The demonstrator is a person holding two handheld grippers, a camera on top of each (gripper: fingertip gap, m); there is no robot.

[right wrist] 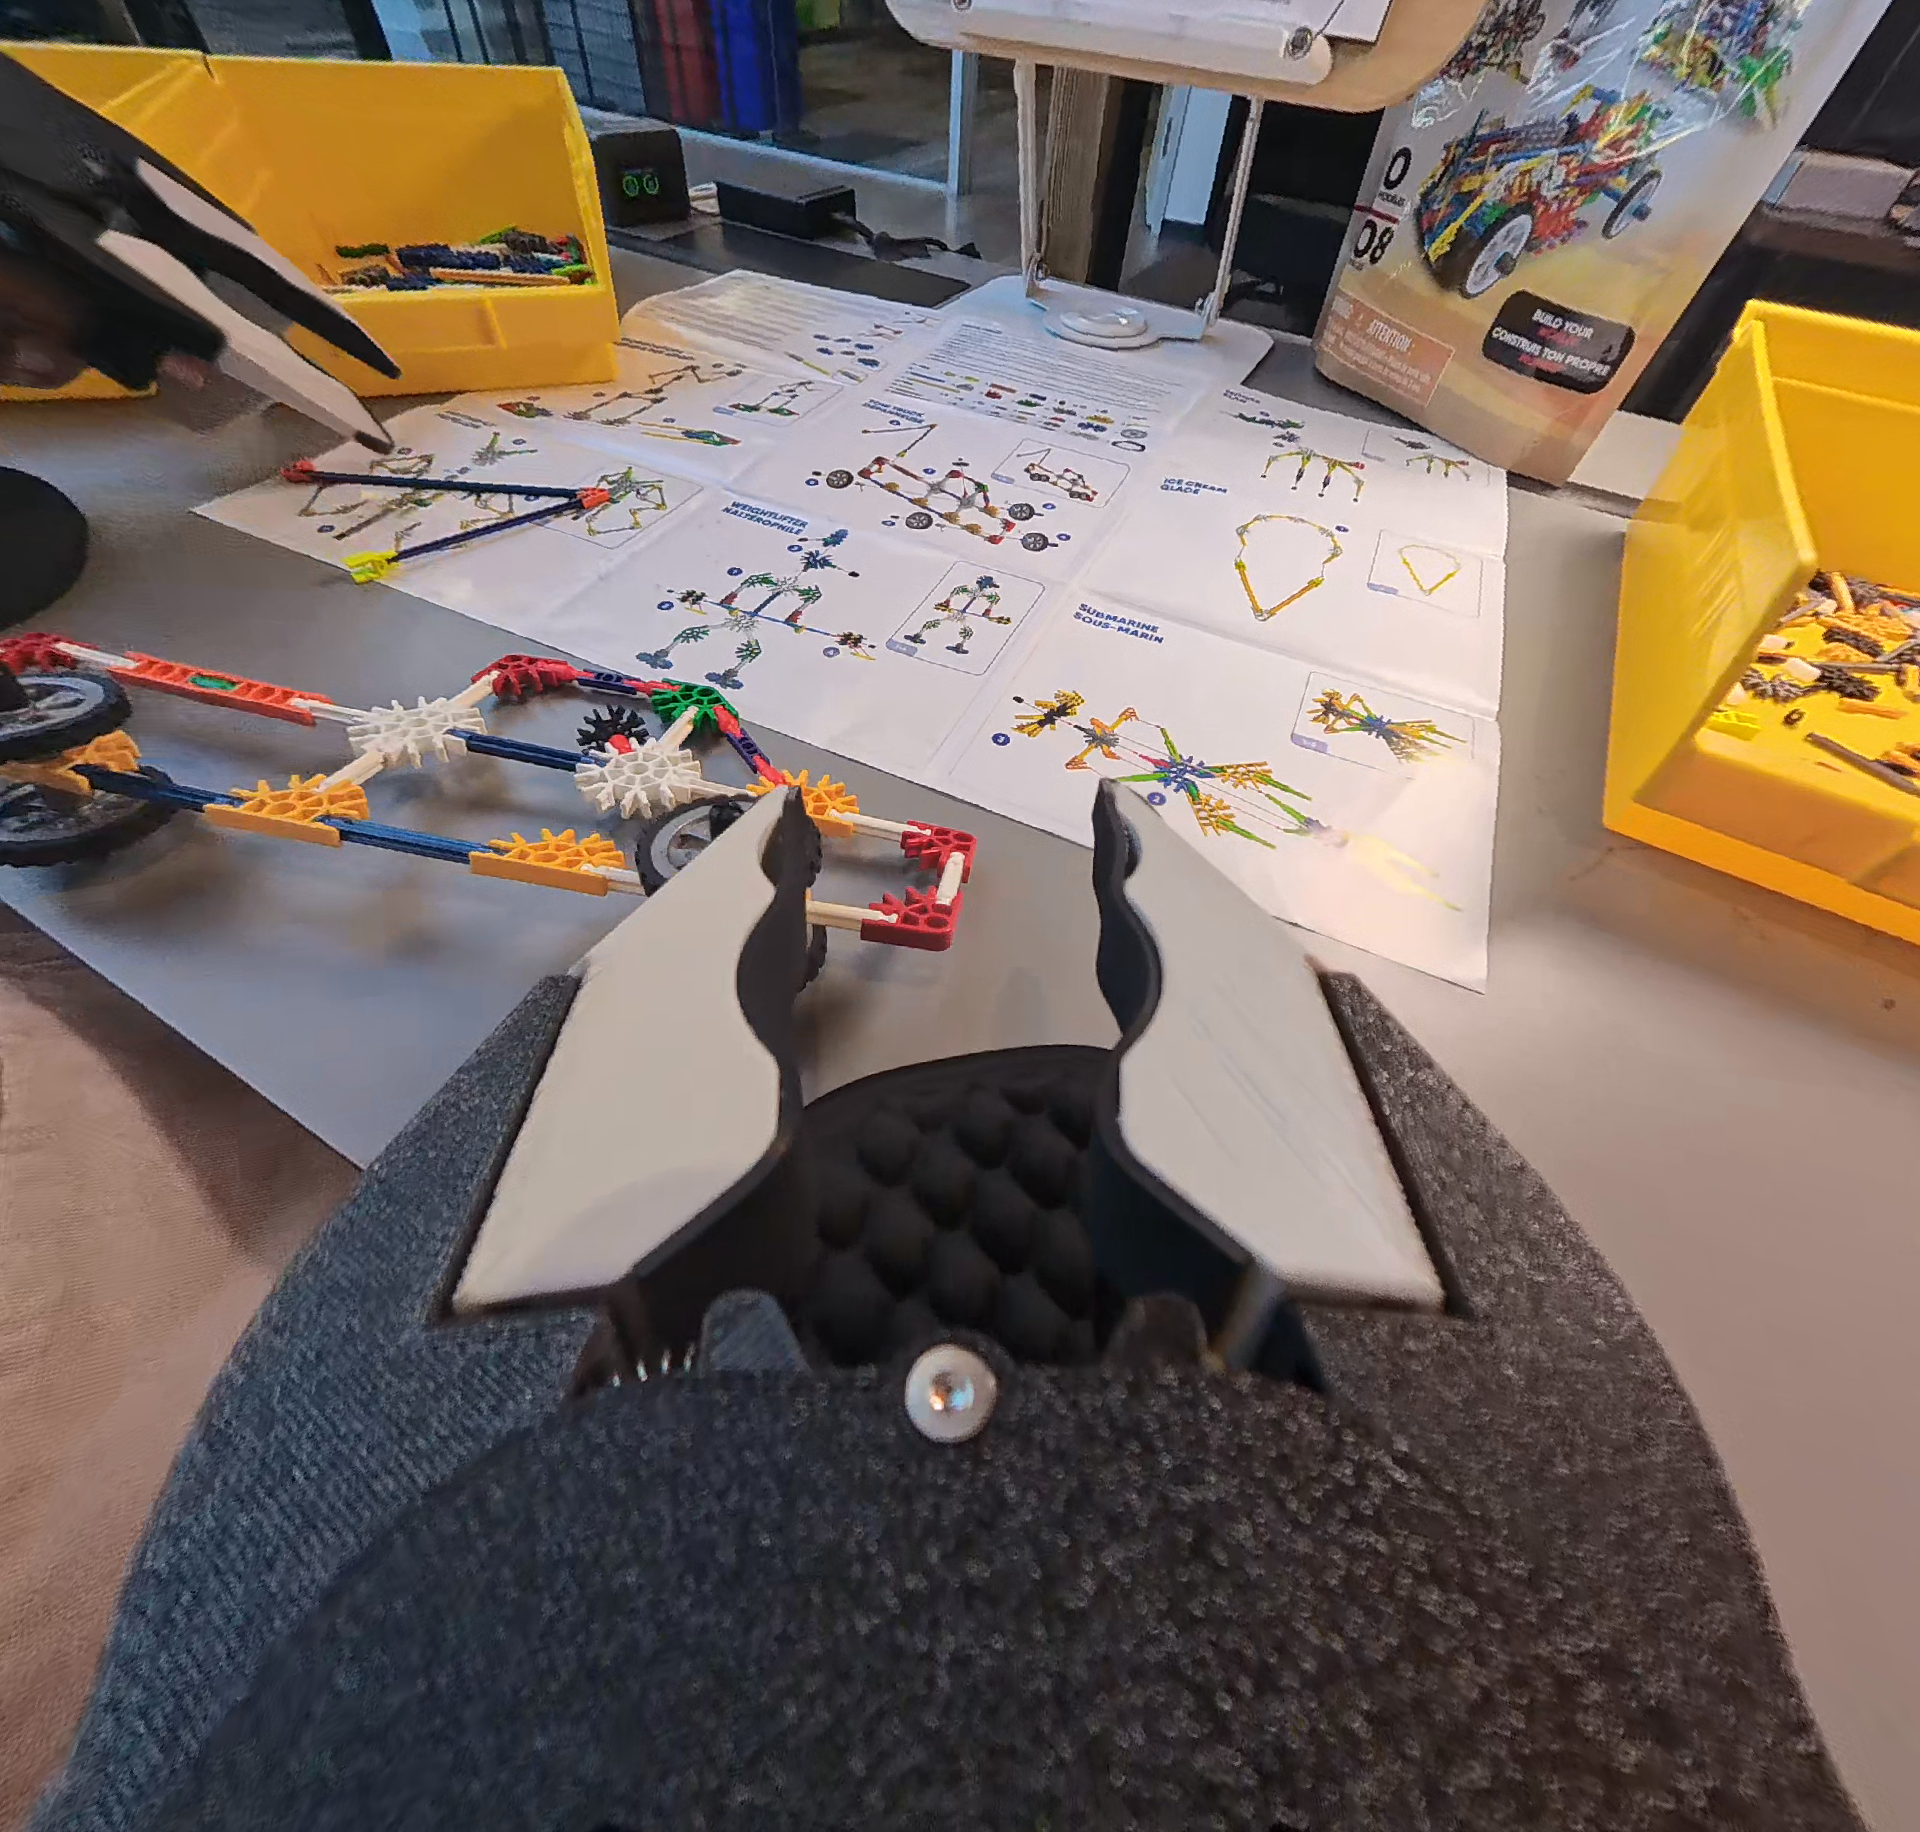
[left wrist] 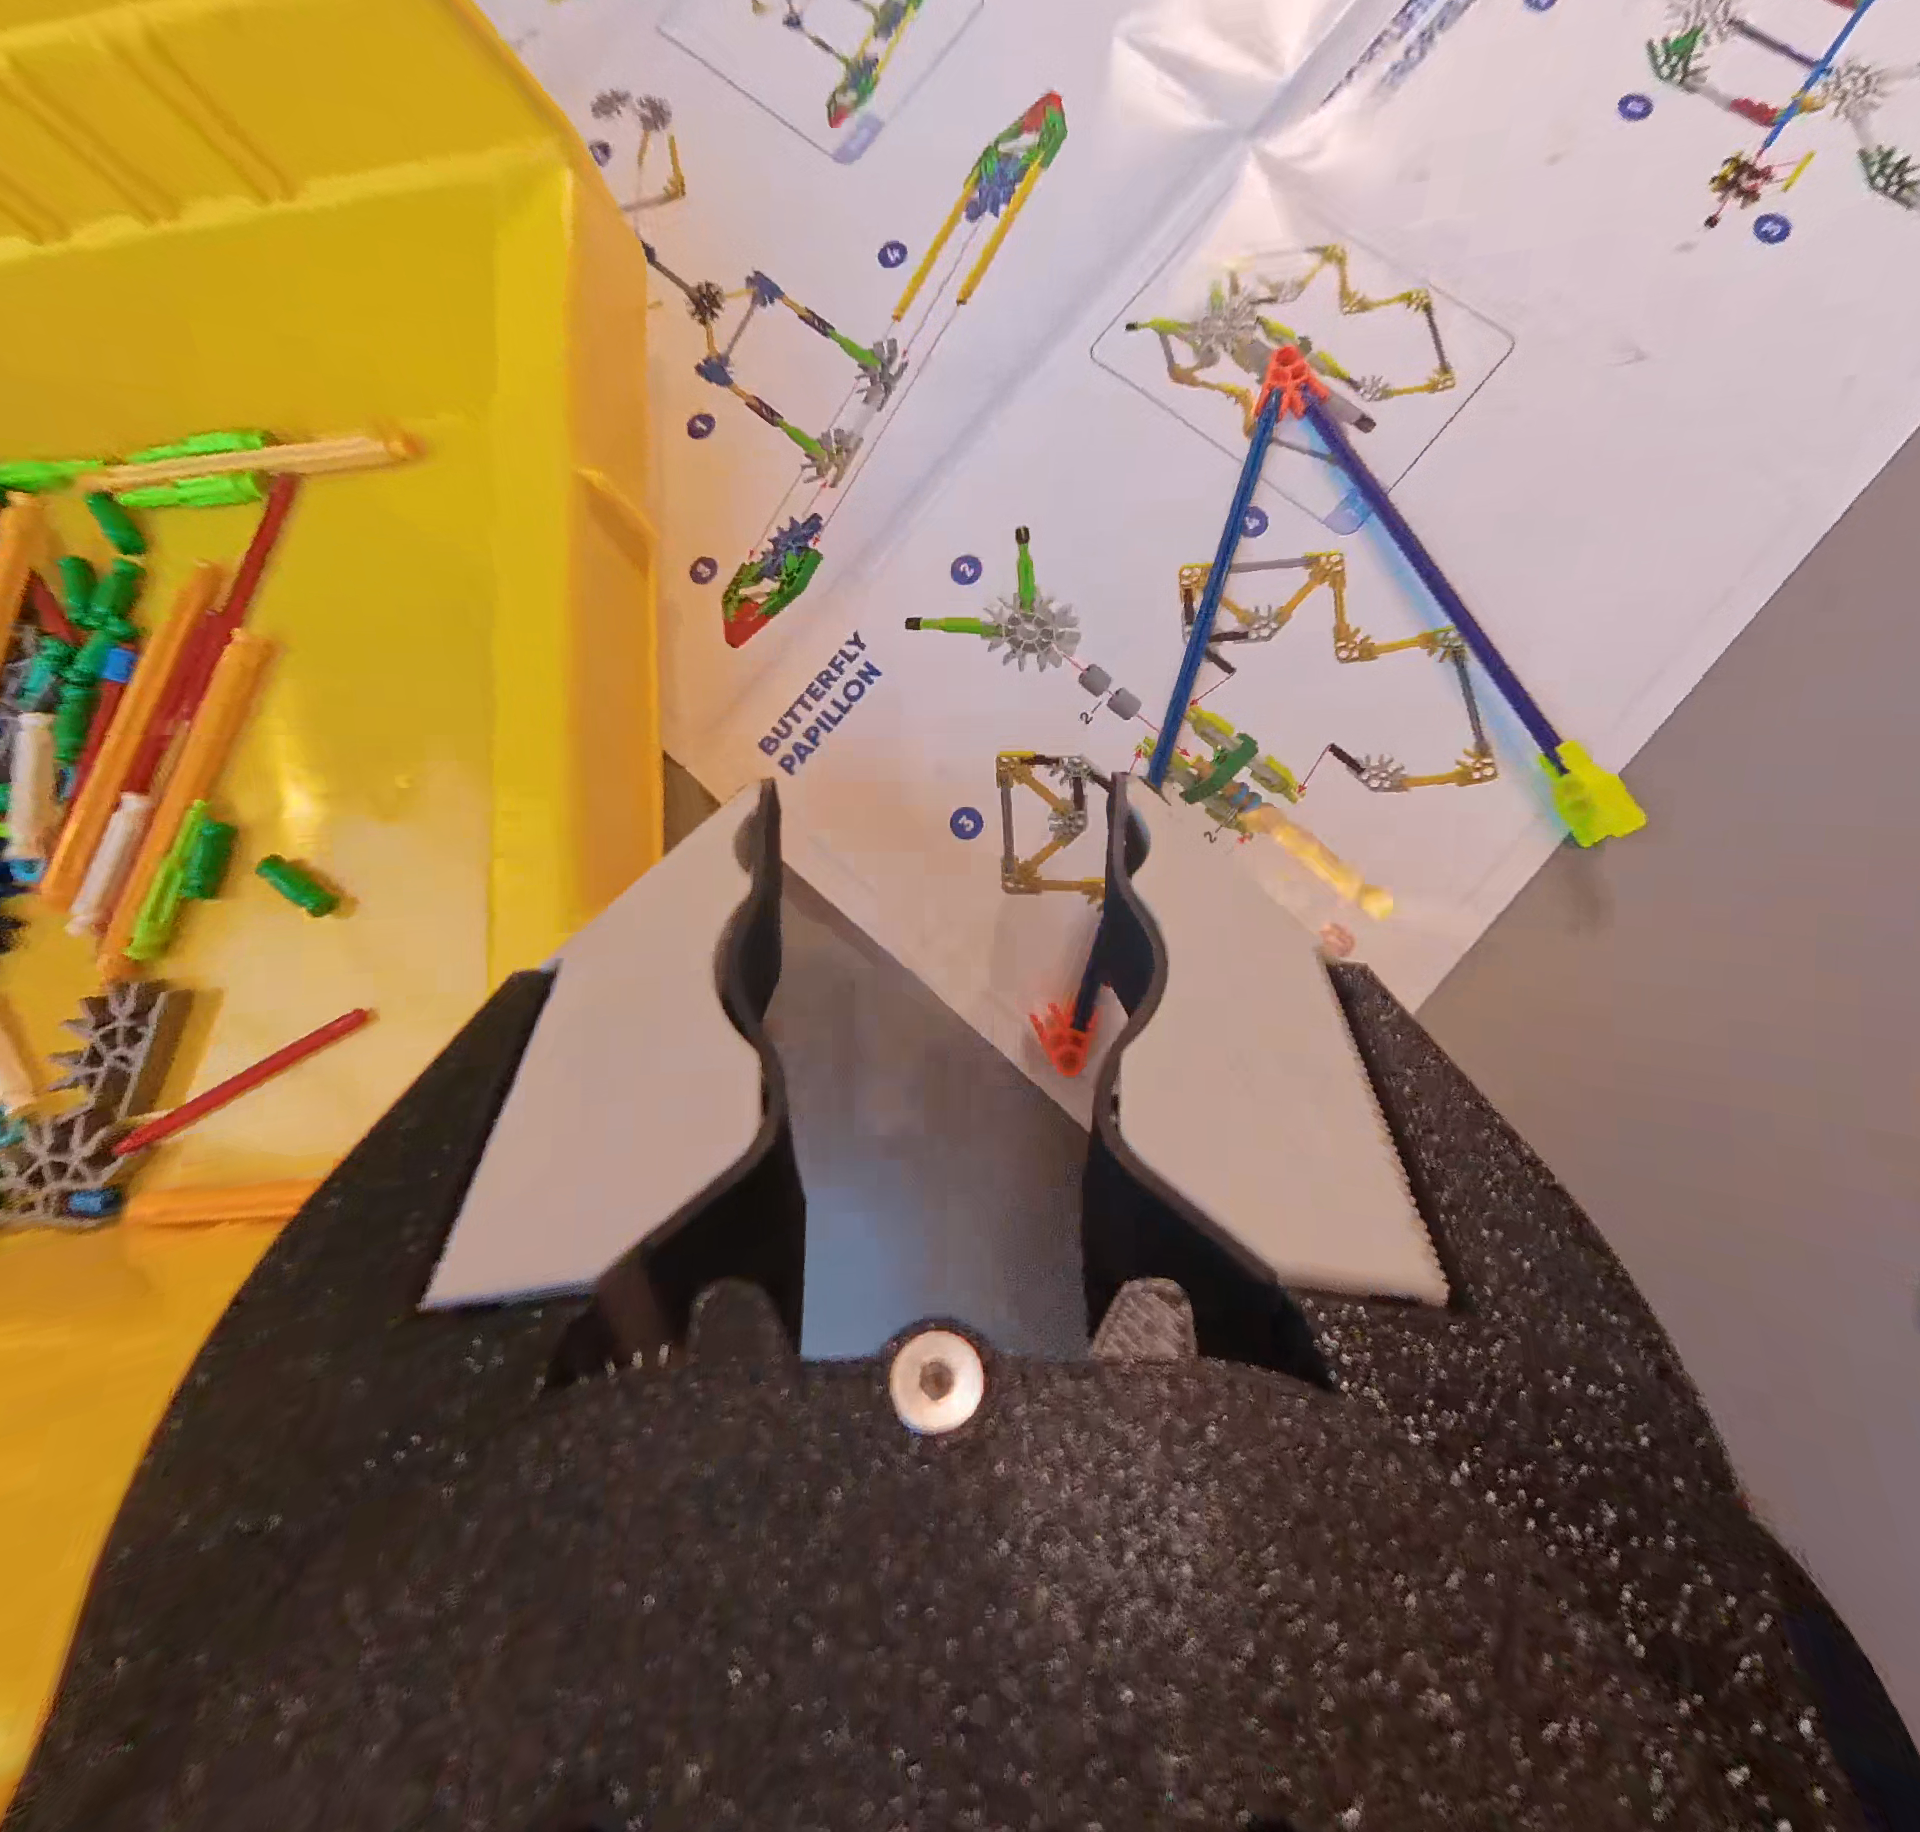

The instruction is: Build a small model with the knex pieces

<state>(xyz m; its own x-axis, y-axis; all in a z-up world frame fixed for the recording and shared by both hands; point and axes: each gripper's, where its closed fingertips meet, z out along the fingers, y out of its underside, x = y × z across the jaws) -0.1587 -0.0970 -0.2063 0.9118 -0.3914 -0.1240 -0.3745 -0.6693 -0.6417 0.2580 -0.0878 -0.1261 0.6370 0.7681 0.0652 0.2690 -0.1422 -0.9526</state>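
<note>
Left gripper [left wrist: 940, 795]: fingers spread wide, nothing between them, hanging over the near corner of the instruction sheet [left wrist: 1039, 172]; right finger just beside a blue rod [left wrist: 1210, 603].
Rod piece: two blue rods joined in a V by an orange connector [left wrist: 1288, 380], lying flat on the sheet; second rod [left wrist: 1439, 593] ends in a yellow-green clip [left wrist: 1590, 790] right at the paper's edge. Another orange connector [left wrist: 1065, 1039] peeking out between the left fingers, at the low end of the first rod.
Left bin [left wrist: 343, 255]: yellow, just beside the sheet, loose rods and connectors in the bottom.
Right gripper [right wrist: 945, 816]: also gaping wide, empty, hovering above the grey table [right wrist: 1621, 1107].
Toy frame [right wrist: 499, 774]: wheeled build of orange, red and white parts, lying flat, its red end near the right gripper's left fingertip [right wrist: 784, 816]; touching or not, can't tell.
Right bin [right wrist: 1714, 639]: yellow, off to the side, small parts inside.
Box [right wrist: 1579, 172]: toy packaging, upright behind the sheet.
</note>
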